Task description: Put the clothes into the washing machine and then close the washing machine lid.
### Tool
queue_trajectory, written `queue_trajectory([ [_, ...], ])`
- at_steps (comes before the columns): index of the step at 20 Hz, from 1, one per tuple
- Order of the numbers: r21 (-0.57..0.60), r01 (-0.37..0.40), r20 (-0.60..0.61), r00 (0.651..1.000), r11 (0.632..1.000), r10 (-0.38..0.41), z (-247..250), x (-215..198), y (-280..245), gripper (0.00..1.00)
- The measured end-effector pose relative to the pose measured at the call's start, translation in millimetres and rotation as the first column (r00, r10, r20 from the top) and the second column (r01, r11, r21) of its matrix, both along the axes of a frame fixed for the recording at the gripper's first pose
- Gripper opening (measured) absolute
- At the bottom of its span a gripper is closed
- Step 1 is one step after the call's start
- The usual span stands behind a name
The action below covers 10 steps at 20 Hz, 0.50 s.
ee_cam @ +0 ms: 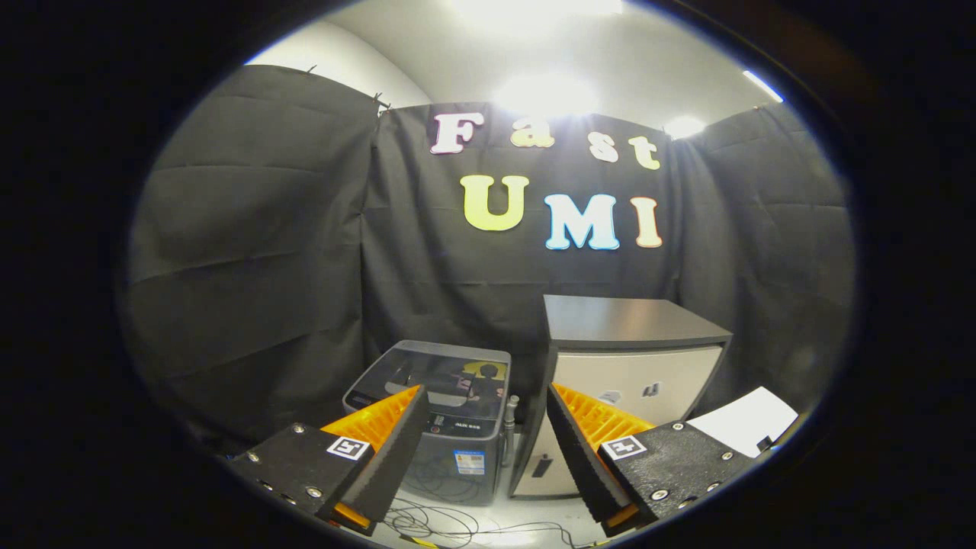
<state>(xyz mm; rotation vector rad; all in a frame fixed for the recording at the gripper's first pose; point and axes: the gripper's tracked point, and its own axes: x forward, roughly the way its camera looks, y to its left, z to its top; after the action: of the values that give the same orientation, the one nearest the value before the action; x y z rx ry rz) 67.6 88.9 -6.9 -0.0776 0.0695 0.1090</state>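
Your gripper [484, 427] hangs released with its fingers spread on nothing, while beyond them the washing machine [431, 412] stands on the floor with its clear lid [446, 374] down, just beside a small cabinet [625, 381], cables [442, 522] trailing below.
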Motion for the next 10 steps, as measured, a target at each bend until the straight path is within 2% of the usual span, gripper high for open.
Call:
queue_trajectory([
  [5,0.019,0.016,0.026,1.0,1.0,-0.017,4.3,-58.7,-23.0,0.95],
  [10,0.011,0.026,0.044,0.999,1.0,-0.026,2.9,-87.8,-23.1,0.95],
])
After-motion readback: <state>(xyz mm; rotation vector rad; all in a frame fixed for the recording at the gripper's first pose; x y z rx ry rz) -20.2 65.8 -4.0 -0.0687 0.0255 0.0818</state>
